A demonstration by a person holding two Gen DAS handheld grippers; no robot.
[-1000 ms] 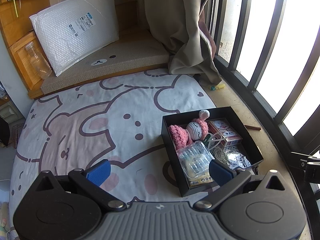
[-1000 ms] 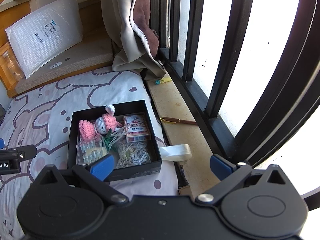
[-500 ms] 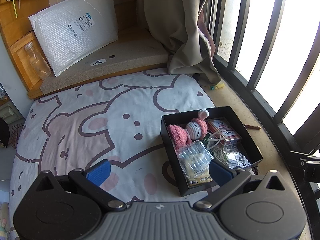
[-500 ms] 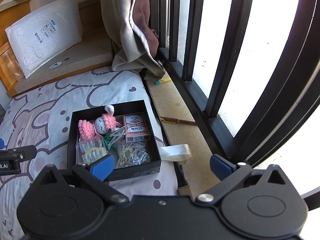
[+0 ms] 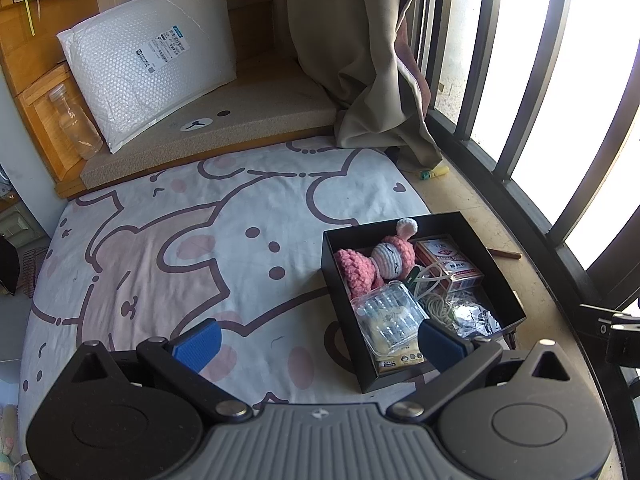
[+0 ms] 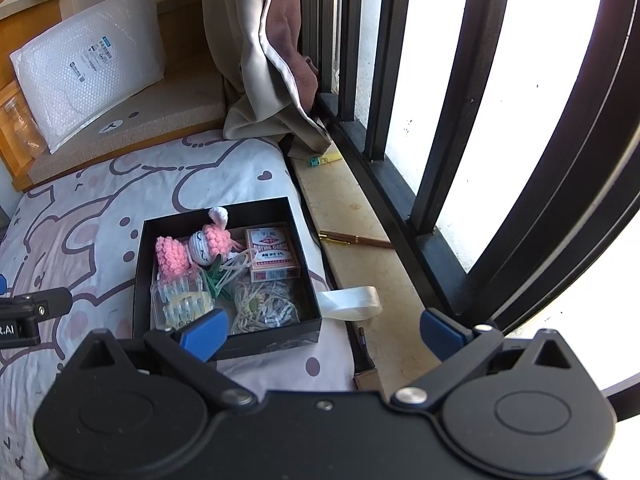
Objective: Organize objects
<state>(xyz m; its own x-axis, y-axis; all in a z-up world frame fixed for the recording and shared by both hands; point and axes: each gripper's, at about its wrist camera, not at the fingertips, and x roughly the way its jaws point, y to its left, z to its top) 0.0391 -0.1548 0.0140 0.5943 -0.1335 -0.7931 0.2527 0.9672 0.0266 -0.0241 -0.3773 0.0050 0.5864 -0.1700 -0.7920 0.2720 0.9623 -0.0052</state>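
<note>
Grippers both stand spread wide and hold nothing: we see the left gripper (image 5: 318, 344) above the cartoon-print sheet (image 5: 168, 248), its right blue pad in front of the near left corner of the black box (image 5: 404, 376), and the right gripper (image 6: 322, 330) hanging over the box's near right corner and the stone sill (image 6: 352, 208).

The black box (image 6: 138, 280) lies open on the sheet's right edge, just beside the sill. In it we find a pink crocheted doll (image 6: 196, 246) along the far side, a red pack of playing cards (image 6: 272, 254) at far right, a clear plastic case (image 6: 180, 302) at near left, and a bundle of pale string (image 6: 260, 306) at near right (green leaf-like bits sit between them, too small to tell).

Outside the box, a roll of white ribbon (image 6: 352, 302) touches its right wall, and a brown pen (image 6: 356, 240) lies farther along the sill. A bubble-wrap mailer (image 5: 148, 64) leans at far left.
</note>
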